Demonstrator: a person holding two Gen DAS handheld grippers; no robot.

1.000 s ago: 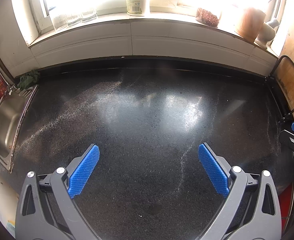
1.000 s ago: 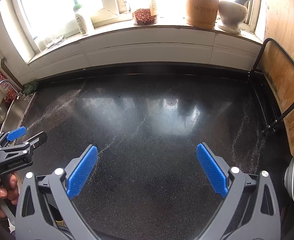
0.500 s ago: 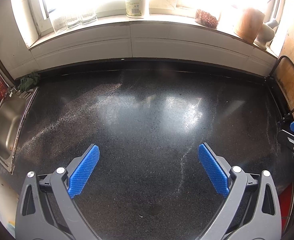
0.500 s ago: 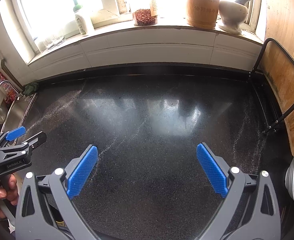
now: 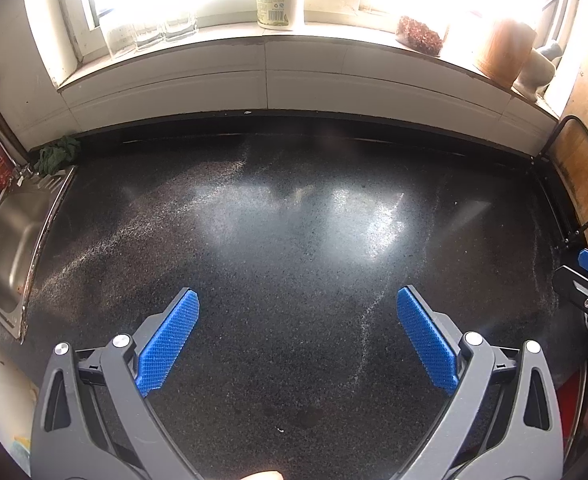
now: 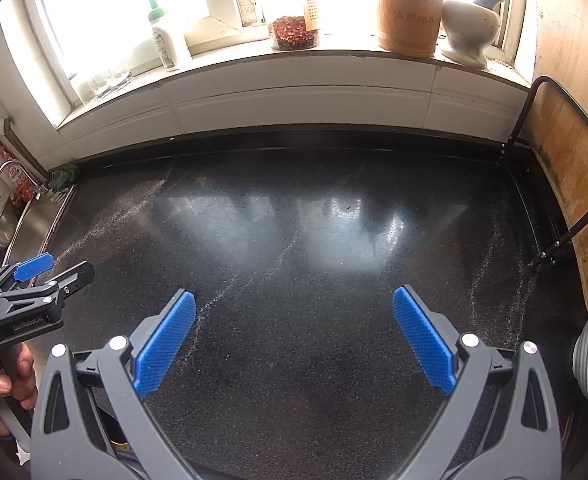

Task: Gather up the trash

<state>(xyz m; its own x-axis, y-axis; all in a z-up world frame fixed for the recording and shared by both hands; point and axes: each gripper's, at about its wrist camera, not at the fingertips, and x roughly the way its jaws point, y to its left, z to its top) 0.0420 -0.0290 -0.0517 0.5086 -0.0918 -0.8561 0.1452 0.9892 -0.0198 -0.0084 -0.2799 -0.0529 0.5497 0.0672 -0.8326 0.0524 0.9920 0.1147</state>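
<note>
A dark speckled countertop (image 5: 294, 240) fills both views; it also shows in the right wrist view (image 6: 314, 240). My left gripper (image 5: 296, 304) is open and empty above the counter's front part. My right gripper (image 6: 294, 304) is open and empty, side by side with the left. The left gripper also shows at the left edge of the right wrist view (image 6: 54, 268), the right one at the right edge of the left wrist view (image 5: 586, 276). A crumpled green clump (image 5: 58, 154) lies at the counter's back left corner by the sink. I see no other loose trash.
A steel sink (image 5: 10, 236) with a tap (image 6: 6, 172) is at the left. A windowsill holds a white bottle (image 6: 166, 44), glasses (image 5: 150, 32), a dish of red flakes (image 6: 294, 32), a wooden canister (image 6: 410, 8) and a mortar (image 6: 470, 24). A cutting board in a rack (image 6: 566, 184) stands at the right.
Both grippers stay open and nearly still; the left view has drifted slightly, showing a little more of the sink side.
</note>
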